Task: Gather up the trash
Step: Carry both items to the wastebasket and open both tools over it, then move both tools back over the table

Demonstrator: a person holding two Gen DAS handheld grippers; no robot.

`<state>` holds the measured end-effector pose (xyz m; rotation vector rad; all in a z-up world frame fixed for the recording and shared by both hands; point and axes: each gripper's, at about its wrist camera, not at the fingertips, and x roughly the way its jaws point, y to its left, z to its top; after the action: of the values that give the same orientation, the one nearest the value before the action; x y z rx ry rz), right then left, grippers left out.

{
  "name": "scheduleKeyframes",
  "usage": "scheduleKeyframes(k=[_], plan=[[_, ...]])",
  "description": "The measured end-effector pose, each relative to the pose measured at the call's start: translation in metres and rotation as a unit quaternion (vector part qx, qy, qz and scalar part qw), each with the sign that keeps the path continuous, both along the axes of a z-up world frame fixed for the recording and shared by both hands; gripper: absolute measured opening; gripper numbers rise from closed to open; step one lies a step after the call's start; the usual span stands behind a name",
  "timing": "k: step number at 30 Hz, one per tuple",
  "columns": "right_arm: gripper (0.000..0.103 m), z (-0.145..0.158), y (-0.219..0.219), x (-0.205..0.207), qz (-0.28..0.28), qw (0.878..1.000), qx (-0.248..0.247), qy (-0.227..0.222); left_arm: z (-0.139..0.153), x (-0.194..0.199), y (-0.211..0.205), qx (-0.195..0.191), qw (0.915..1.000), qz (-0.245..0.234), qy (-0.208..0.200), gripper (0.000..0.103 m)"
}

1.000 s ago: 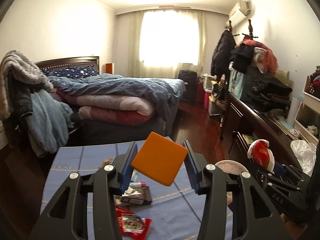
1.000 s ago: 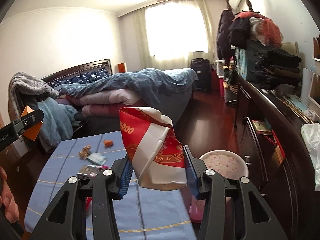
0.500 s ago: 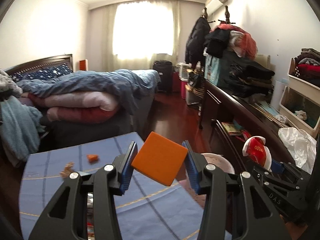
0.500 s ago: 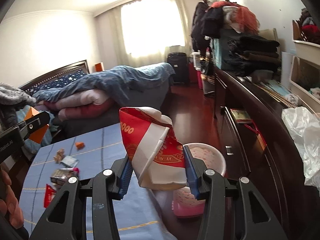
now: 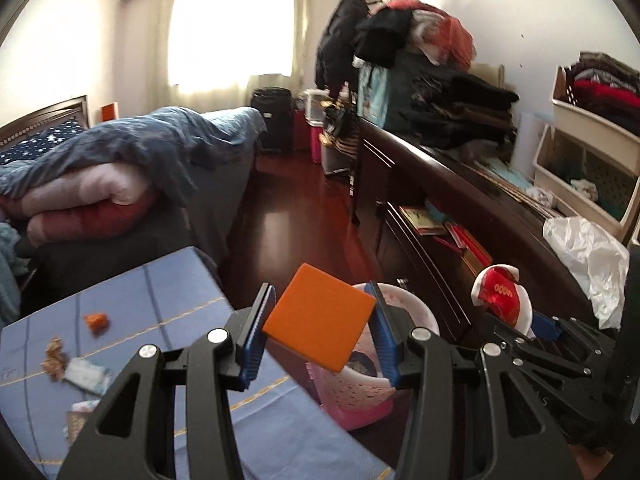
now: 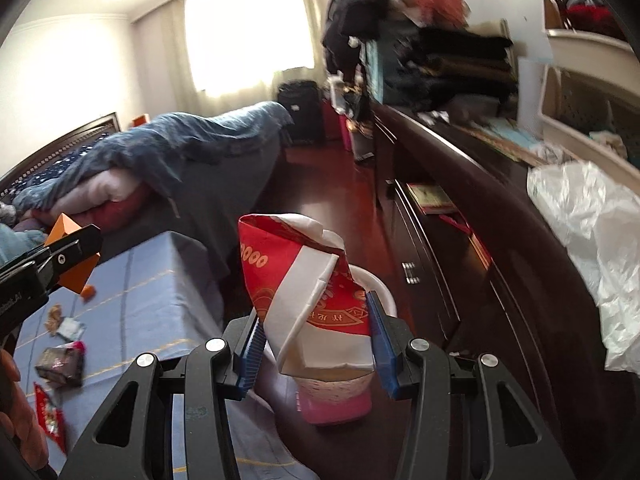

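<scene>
Left gripper (image 5: 320, 334): pinching orange box (image 5: 319, 317), corners toward 11 and 5.
Right gripper (image 6: 314, 340): clamping red-and-white carton (image 6: 310, 300), long axis 11–5 (base hidden).
Bin (image 5: 420, 314): mostly covered.

Two grippers are in view, the left gripper (image 5: 320, 332) holding one orange block (image 5: 318, 322) and the right gripper (image 6: 314, 340) one red-and-white carton (image 6: 308, 300). One pink bin (image 5: 360, 396) stands on the floor just beside the blue table (image 5: 168, 296). On that table lie about six scraps: one orange bit (image 5: 96, 321), one brown crumple (image 5: 54, 358), one pale wrapper (image 5: 86, 374), one dark packet (image 6: 60, 366), one red packet (image 6: 50, 416), plus one blurred piece.
</scene>
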<state>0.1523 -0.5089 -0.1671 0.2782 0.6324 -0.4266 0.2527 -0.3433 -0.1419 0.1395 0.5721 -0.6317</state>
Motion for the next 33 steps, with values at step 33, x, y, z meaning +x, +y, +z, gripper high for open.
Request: scheduleKeyframes(k=[33], plan=[[0.060,-0.118,-0.080,0.107,-0.011,0.994,0.008,0.107,-0.112,0.123,-0.133,0.023,0.9918,-0.042,0.118,0.084]])
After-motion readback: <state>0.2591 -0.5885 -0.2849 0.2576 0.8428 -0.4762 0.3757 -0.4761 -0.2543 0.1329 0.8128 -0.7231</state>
